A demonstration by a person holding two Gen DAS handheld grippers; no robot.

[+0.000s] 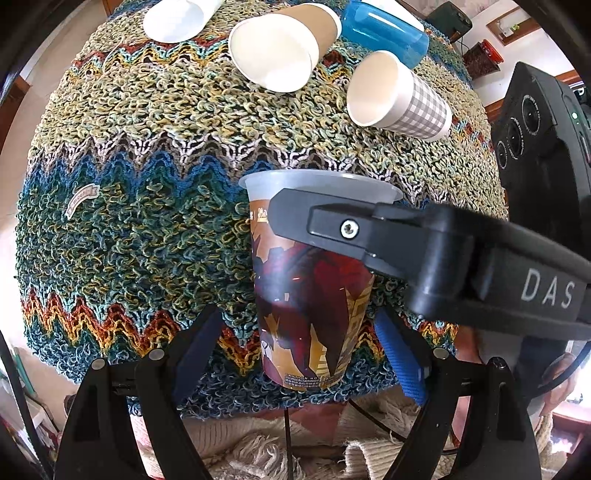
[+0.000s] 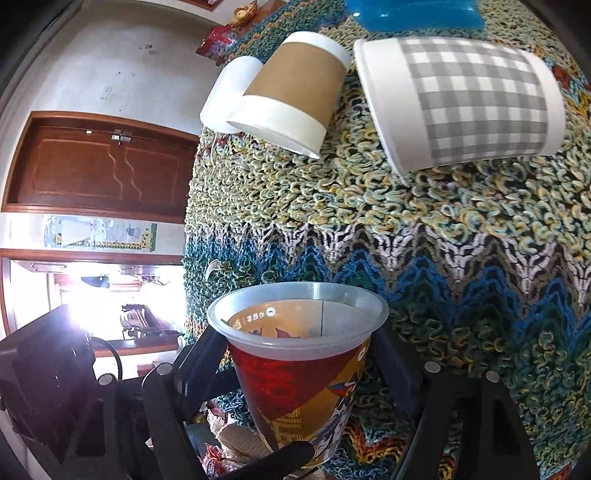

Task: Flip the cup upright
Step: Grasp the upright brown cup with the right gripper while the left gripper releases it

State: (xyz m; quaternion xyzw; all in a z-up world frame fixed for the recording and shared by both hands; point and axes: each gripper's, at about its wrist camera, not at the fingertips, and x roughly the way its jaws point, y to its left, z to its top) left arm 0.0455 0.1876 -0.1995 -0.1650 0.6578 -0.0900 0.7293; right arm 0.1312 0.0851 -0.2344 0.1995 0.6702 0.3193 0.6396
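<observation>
A printed red and gold plastic cup (image 1: 310, 295) with a clear rim stands mouth-up over the near edge of the knitted cloth. My right gripper (image 2: 303, 373) is shut on the cup (image 2: 299, 373); one of its black fingers (image 1: 332, 225) crosses the cup's upper wall in the left wrist view. My left gripper (image 1: 310, 358) is open, its blue-padded fingers on either side of the cup's lower part without touching it.
On the zigzag knitted cloth (image 1: 147, 184) lie several tipped cups: a white one (image 1: 177, 18), a brown-sleeved one (image 1: 284, 48), a grey checked one (image 1: 399, 96) and a blue tumbler (image 1: 384, 29). The right-hand device body (image 1: 535, 147) stands at the right.
</observation>
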